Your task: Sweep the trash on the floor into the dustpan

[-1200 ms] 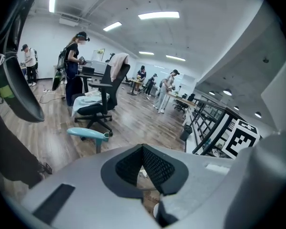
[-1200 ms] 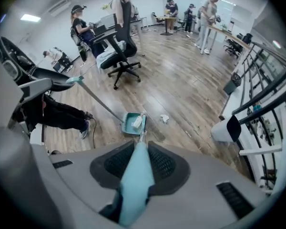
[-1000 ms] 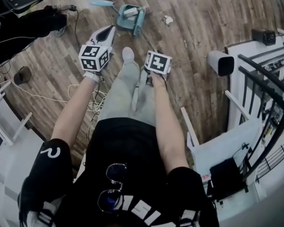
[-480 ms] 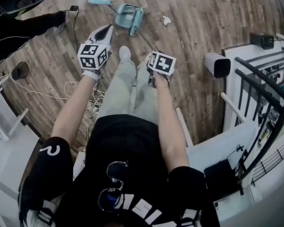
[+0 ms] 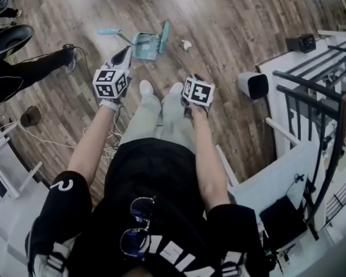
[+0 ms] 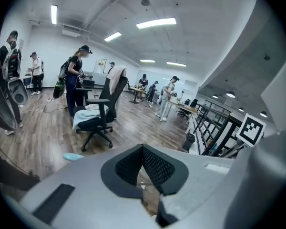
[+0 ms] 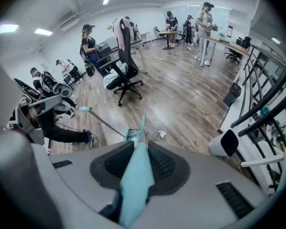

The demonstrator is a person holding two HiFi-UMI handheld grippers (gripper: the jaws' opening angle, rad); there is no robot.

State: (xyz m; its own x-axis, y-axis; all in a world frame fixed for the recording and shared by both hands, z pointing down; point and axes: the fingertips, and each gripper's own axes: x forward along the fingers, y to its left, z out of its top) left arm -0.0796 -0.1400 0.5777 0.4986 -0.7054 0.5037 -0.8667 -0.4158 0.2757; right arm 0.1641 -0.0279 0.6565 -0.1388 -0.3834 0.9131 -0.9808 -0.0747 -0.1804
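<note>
Nearing the trash (image 5: 186,44) w/ broom (image 5: 163,37) clamped in right gripper (image 7: 139,151); left gripper (image 6: 143,148) jaws together, empty; sweep left into dustpan (image 5: 143,45) prob. next.

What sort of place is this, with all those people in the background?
Probably a large open-plan office or lab: a wood-plank floor, a rolling office chair, long ceiling strip lights, and people standing at work tables farther back.

— Bright, even light from ceiling strips (image 6: 156,23); they glare white, and the wood floor (image 7: 181,94) shines beneath.
— The 2 gripper views bulge, black at the corners. The broom handle (image 7: 133,185) by the lens is blurred. The head view is dimmer and soft.
</note>
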